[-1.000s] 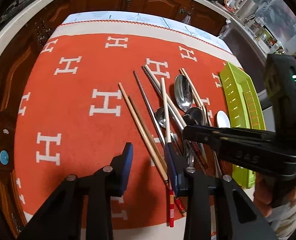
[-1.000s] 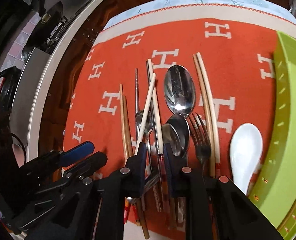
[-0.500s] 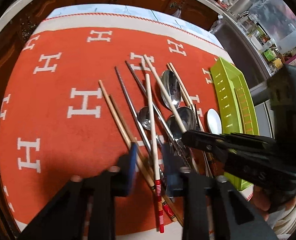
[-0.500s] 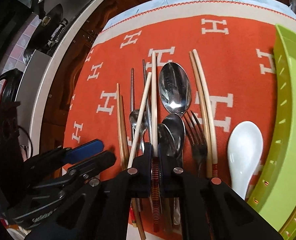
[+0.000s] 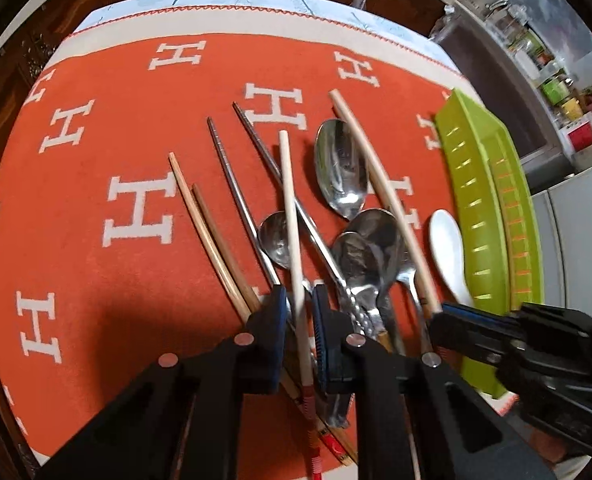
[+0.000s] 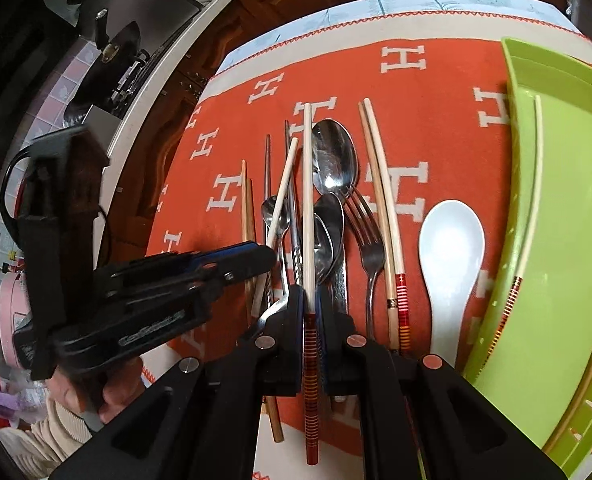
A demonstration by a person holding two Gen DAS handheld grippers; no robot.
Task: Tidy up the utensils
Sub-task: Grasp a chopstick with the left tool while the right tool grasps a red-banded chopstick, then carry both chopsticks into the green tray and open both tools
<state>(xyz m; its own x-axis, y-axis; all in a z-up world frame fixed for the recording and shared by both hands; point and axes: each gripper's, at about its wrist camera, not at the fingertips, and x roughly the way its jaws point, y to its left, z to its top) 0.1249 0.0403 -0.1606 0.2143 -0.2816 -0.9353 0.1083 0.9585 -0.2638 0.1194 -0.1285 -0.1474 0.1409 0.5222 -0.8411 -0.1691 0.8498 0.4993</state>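
Note:
Mixed utensils lie on an orange cloth [image 5: 95, 152] with white H marks. My left gripper [image 5: 299, 304] is shut on a cream chopstick [image 5: 289, 208] that runs up between its blue pads. From the right wrist view, that left gripper [image 6: 263, 256] comes in from the left. My right gripper [image 6: 310, 300] is shut on a second cream chopstick [image 6: 308, 184] just above its red-striped end. The left wrist view shows this right gripper [image 5: 440, 316] at the lower right, gripping that second chopstick [image 5: 376, 176]. A green tray [image 6: 568, 152] at the right holds one cream chopstick [image 6: 534, 200].
A big metal spoon [image 5: 340, 168], smaller spoons, a fork [image 6: 370, 240], metal chopsticks [image 5: 231, 184], brown wooden chopsticks [image 5: 203, 224], a cream pair [image 6: 380, 200] and a white ceramic spoon [image 6: 452, 248] lie on the cloth. Wooden cabinets stand beyond the table.
Both grippers went from open to shut, each on one cream chopstick. The left gripper shifted right over its chopstick. The right gripper drew its chopstick toward the tray side.

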